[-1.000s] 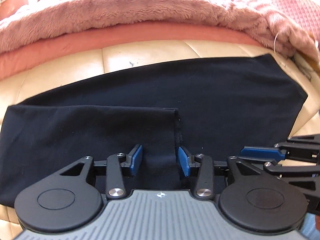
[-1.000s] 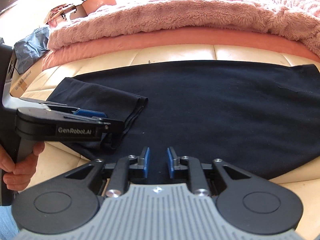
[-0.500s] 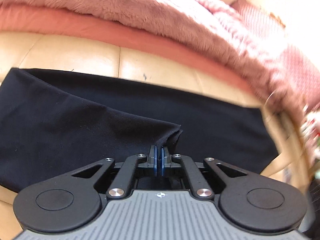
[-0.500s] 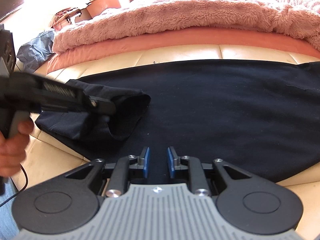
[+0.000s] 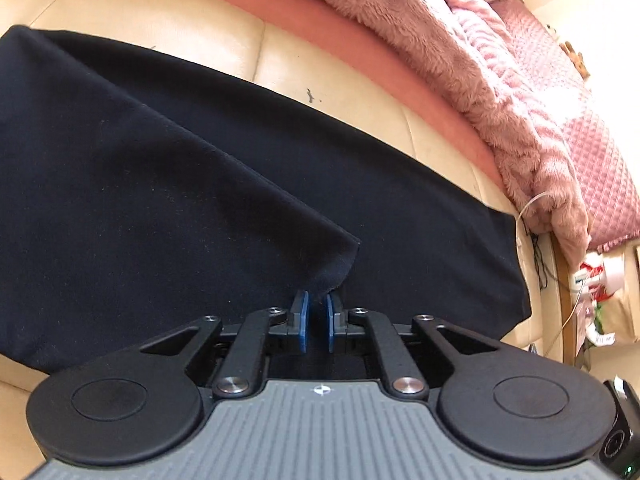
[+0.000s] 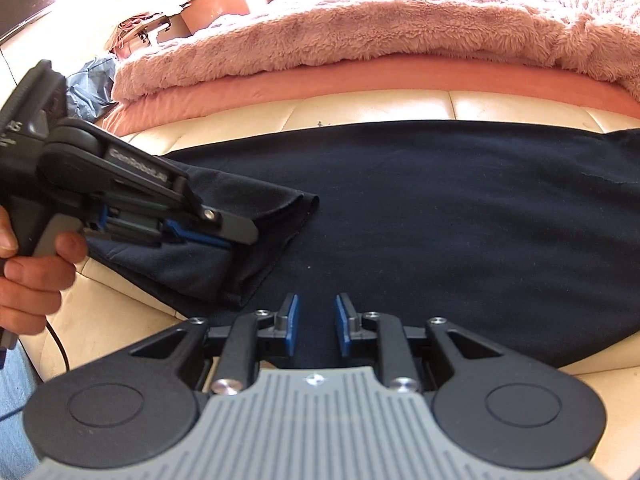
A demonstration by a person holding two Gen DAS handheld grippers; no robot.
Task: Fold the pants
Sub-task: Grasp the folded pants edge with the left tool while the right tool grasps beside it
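The black knit pants (image 6: 460, 216) lie spread flat across the cream leather sofa seat (image 6: 372, 106), filling the mid band of the right wrist view, w/ one end already doubled over at centre left.

Left tool (image 5: 316, 320): blue pads nearly closed, pinching the corner of that doubled layer, which rises out of the pads toward frame centre in the left wrist view. In the right wrist view the same tool (image 6: 224, 242) sits at left, angled down-right, w/ the person's bare hand (image 6: 28, 276) wrapped round its grip at the far left edge, thumb on top, fingers curled under.

Right tool (image 6: 316, 324): pads part-open w/ a clear gap; it hovers low over the near edge of the pants at bottom centre. Whether any cloth sits between the pads I can't tell; nothing looks gripped.

Step in hand, as I judge it: carrying the pinched end across toward the far end at right. To do it well, keep the pinch firm on both layers, lift just enough that the fold travels w/o dragging the bottom layer, and line the edges up before letting go. The right tool should prob. pin or take the near edge so the base doesn't slide on the smooth leather.

A fluffy pink blanket (image 6: 360, 28) sits along the upper frame, well apart from the fold.
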